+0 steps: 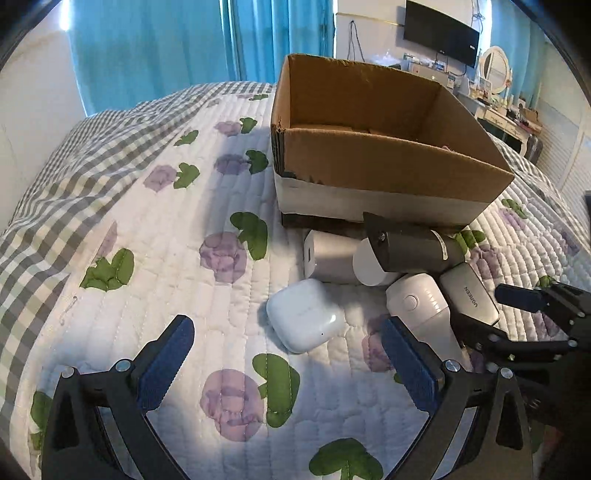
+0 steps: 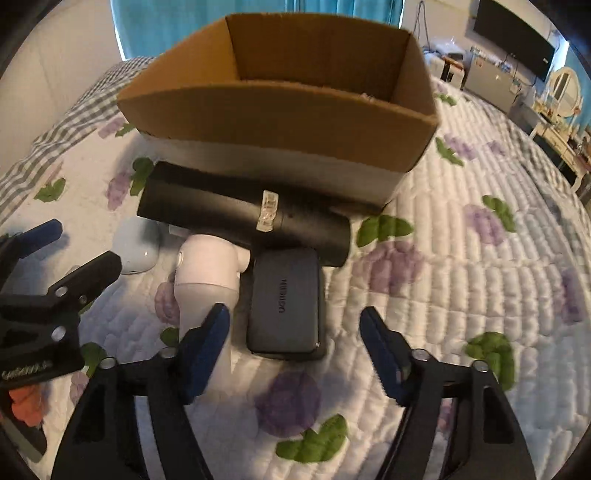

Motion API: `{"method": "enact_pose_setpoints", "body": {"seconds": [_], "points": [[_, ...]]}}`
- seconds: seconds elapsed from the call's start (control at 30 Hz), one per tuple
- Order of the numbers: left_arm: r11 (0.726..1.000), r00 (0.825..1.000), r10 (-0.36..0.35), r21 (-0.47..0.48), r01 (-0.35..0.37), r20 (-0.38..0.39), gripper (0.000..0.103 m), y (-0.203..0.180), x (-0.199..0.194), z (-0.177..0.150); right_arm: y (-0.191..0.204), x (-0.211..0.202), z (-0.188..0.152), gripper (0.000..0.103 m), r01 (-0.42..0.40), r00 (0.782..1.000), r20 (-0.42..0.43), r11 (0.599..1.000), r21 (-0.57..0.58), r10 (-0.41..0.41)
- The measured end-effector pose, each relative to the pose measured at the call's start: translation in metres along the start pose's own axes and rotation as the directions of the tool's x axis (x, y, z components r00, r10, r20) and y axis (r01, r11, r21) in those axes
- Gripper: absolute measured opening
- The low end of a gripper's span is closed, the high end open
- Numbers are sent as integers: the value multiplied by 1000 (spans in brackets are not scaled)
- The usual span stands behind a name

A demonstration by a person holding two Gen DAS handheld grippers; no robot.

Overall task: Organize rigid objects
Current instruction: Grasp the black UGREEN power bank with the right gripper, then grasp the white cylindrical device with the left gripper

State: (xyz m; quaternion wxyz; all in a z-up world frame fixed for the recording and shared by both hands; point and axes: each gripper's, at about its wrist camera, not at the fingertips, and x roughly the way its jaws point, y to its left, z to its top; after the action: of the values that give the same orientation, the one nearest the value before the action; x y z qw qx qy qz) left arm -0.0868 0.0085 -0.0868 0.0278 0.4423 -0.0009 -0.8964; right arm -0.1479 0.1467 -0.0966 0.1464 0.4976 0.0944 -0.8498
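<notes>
Several small devices lie on the quilt in front of an open cardboard box (image 1: 388,162) (image 2: 280,122). My left gripper (image 1: 288,326) is open, and the white earbud case (image 1: 303,315) (image 2: 135,247) lies just beyond its fingertips, untouched. My right gripper (image 2: 295,315) is open above the near end of the grey UGREEN box (image 2: 284,299) (image 1: 469,295), its pads clear of the sides. Beside that box lie a white handheld device (image 2: 207,269) (image 1: 417,306), a black cylinder (image 2: 243,210) (image 1: 417,251) and a white charger block (image 1: 328,256).
A white quilt (image 1: 166,258) with purple flowers and green leaves covers the bed; a checked blanket (image 1: 55,177) lies at the left. Blue curtains, a wall television (image 1: 439,33) and a dresser with a mirror stand beyond. The left gripper (image 2: 72,247) shows at the right view's left edge.
</notes>
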Motion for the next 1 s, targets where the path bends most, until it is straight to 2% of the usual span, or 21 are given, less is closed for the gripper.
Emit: {"method": "enact_pose_setpoints", "body": {"seconds": [0.03,0.1,0.17,0.3,0.53,0.67,0.77,0.87,1.0], "points": [[1000,1000,0,1,0,-2,103,0,0,0,1,4,1,64,12,1000,-6,1000,-4,-12],[1000,1000,6,3,-6,-4,103,-1,0,-1,3,11,1,51,33,999,-17,999,-14,-34],[1000,1000,11,2,-11,-7,103,-2,1,1,4,14,0,45,16,1000,-21,1000,-19,-16],[1000,999,16,5,-16,-31,103,-7,-1,5,4,7,-3,43,16,1000,6,1000,-26,-15],[999,998,5,44,-2,-66,103,-38,-6,13,-24,-27,-19,41,10,997,77,997,70,-16],[999,996,10,49,-6,-84,102,-54,-4,14,-24,-48,-23,41,62,989,133,997,49,-68],[999,994,19,53,-14,-108,102,-60,1,14,-31,-51,-22,41,56,988,144,996,65,-65],[997,993,27,75,-18,-116,100,-68,7,12,-39,-58,-24,41,68,984,161,995,69,-78],[997,989,6,81,6,-151,89,-77,18,10,-45,-69,-26,41,81,980,177,993,85,-96]]}}
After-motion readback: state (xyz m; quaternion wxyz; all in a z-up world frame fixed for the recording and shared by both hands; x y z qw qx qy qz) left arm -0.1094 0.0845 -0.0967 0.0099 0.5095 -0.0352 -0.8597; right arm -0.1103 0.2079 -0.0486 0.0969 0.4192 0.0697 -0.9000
